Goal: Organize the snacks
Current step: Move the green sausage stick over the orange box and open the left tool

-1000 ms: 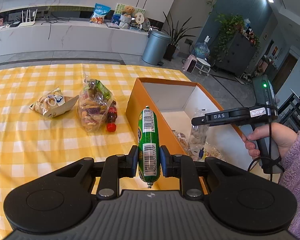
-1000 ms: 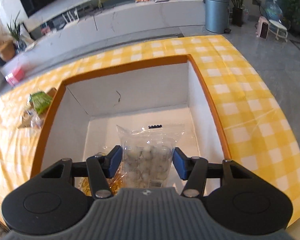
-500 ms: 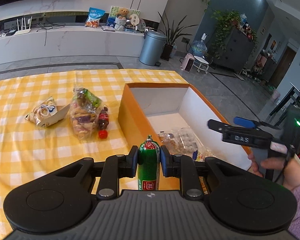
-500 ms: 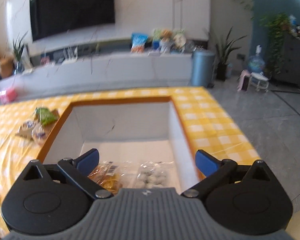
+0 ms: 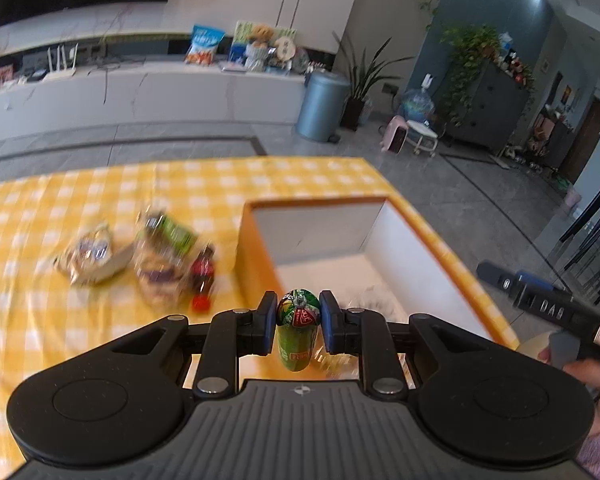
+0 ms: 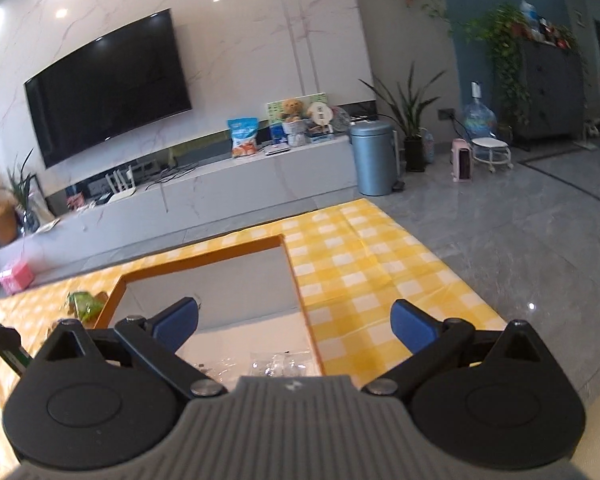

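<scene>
So the left claw [image 5: 298,322] is clamped on a green sausage stick [image 5: 297,330], seen end-on, so you mostly get its crimped tip and a bit of label; the rest drops out of sight behind the claw body. It hangs right over the near left wall of the orange box [image 5: 256,256], which sits on the yellow checked counter [image 5: 40,312]. Inside the box there's some clear crinkly packaging [image 5: 374,306], but the claw covers most of it and I can't tell what's in it.

Left of the box, on the counter, everything's smeared by blur: a pale snack bag [image 5: 92,256], a clear bag of mixed snacks [image 5: 164,260] and a tiny cola bottle [image 5: 201,276] with a red cap, all bunched close together.

The right claw [image 6: 294,322] is spread wide with nothing in it, up above the box's [image 6: 204,258] right side. Its view only catches a sliver of clear wrappers [image 6: 276,362] at the box bottom, and the green-topped bag [image 6: 85,304] is half hidden behind the box edge.
</scene>
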Tool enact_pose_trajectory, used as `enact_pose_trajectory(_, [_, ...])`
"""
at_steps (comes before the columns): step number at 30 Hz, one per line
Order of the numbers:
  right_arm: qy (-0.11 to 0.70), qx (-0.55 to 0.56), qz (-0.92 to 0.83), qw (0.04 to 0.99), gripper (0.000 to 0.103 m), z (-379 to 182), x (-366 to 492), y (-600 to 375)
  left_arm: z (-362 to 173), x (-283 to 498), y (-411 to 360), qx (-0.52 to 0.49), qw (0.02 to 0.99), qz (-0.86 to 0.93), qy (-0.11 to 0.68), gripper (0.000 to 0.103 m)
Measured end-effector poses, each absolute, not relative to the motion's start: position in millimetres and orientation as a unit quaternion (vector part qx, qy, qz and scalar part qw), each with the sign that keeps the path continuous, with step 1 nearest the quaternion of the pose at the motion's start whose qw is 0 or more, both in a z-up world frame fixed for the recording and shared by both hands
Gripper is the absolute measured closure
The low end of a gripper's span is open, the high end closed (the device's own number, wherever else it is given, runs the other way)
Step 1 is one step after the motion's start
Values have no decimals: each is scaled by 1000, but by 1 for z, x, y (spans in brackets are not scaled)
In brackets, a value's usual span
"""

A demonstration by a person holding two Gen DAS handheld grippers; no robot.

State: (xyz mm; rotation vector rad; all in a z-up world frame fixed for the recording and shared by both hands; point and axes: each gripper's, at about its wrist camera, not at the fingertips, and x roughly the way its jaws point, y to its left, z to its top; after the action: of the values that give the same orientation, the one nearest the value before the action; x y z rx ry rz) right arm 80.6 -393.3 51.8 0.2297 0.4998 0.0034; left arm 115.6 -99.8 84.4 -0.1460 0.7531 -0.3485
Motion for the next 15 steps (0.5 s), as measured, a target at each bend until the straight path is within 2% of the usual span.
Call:
enact_pose_trajectory(7, [254,123,2,959,3,49,81,-396,94,141,-128,-70,911,-192,358,78])
enact_pose_trajectory(15, [270,118,7,956,3,42,90,-394,58,180,-160,-19,893,-182,412,78])
